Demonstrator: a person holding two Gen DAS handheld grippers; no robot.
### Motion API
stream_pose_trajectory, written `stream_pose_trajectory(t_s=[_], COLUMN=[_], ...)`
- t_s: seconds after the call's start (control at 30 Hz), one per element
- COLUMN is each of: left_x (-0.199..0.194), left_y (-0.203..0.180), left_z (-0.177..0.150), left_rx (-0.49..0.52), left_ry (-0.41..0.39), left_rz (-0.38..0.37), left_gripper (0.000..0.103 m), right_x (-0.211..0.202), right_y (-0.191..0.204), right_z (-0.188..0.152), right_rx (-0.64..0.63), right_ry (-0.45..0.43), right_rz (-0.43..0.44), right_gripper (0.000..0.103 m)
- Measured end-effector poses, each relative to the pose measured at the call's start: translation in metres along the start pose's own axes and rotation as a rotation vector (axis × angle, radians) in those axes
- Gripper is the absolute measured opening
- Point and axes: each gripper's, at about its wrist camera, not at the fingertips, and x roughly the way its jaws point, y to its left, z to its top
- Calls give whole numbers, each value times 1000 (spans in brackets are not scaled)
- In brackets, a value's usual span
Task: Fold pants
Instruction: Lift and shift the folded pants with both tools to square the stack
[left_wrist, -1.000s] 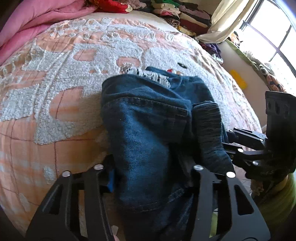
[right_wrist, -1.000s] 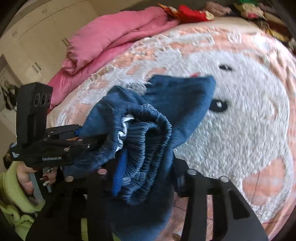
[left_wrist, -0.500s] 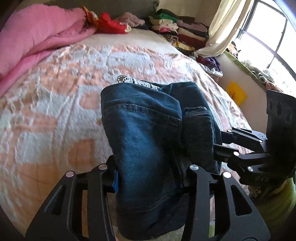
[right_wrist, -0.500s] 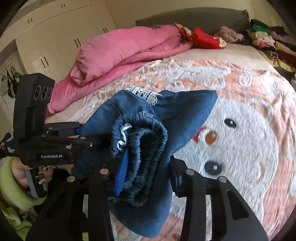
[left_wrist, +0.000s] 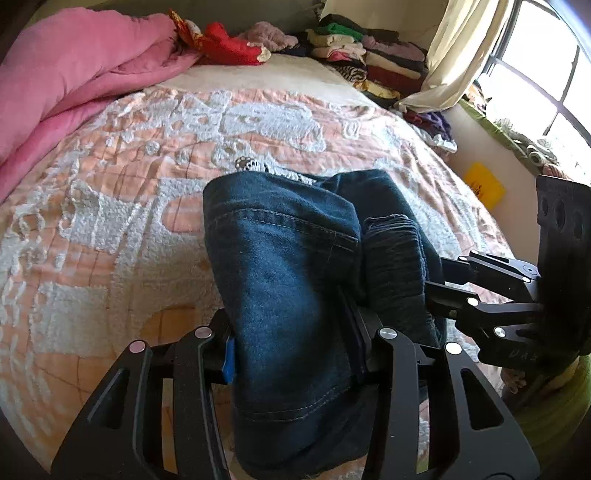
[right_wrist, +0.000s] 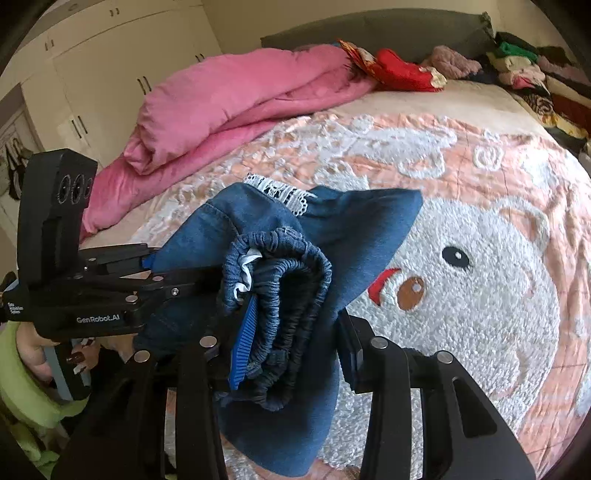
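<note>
The pants (left_wrist: 291, 280), a folded bundle of dark blue denim with a white lace trim (right_wrist: 280, 192) at the top, hang clear above the bed (left_wrist: 110, 229), over the near part of its peach-and-white bedspread. The left gripper (left_wrist: 295, 347) is partly closed, its pads pressing the denim fold from both sides. The right gripper (right_wrist: 291, 350) is likewise partly closed, clamped on the gathered elastic waistband (right_wrist: 288, 295) (a blue pad shows against the cloth). A pink quilt (right_wrist: 236, 99) lies along the bed's far left edge, and stacked clothes (left_wrist: 369, 55) sit at its far right corner.
</note>
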Motion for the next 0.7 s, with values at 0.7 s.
stream_pose_trajectory(t_s=[0.7], left_x=[24], left_y=[20], left_z=[-26], left_rx=[-60], left_ry=[79], left_rz=[40], left_gripper=[69], right_x=[18], right_y=[-15], right_z=[-26], right_rx=[99], right_ry=[74], right_rz=[-141], right_gripper=[80])
